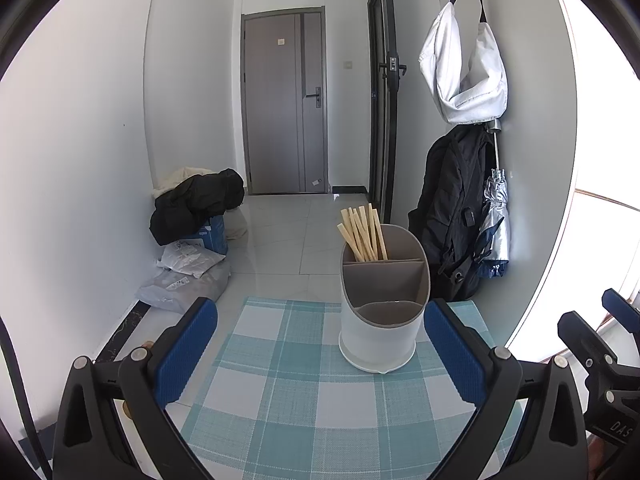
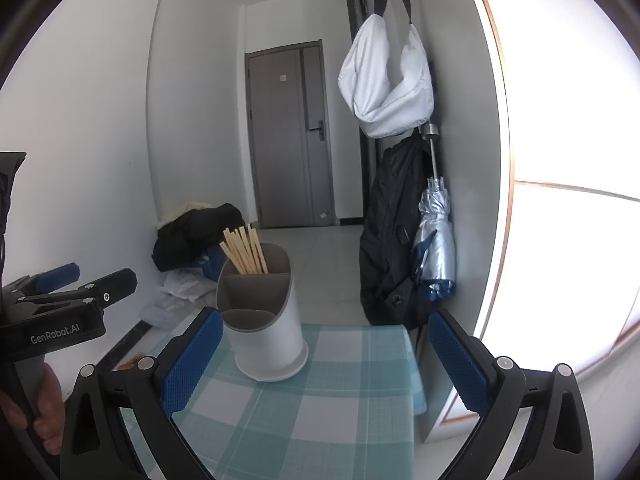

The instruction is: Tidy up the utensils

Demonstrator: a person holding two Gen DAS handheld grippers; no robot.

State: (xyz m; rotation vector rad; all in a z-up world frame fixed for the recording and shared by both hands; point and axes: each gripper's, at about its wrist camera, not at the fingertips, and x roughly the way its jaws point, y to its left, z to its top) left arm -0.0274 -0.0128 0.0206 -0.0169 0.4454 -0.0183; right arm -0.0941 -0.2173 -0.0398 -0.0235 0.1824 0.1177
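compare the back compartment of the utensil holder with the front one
The back compartment holds a bundle of wooden chopsticks leaning left; the front compartment shows nothing inside. The back one sits at the tall end of the slanted rim, the front one at the low end. Both are grey-lined parts of the same white utensil holder.
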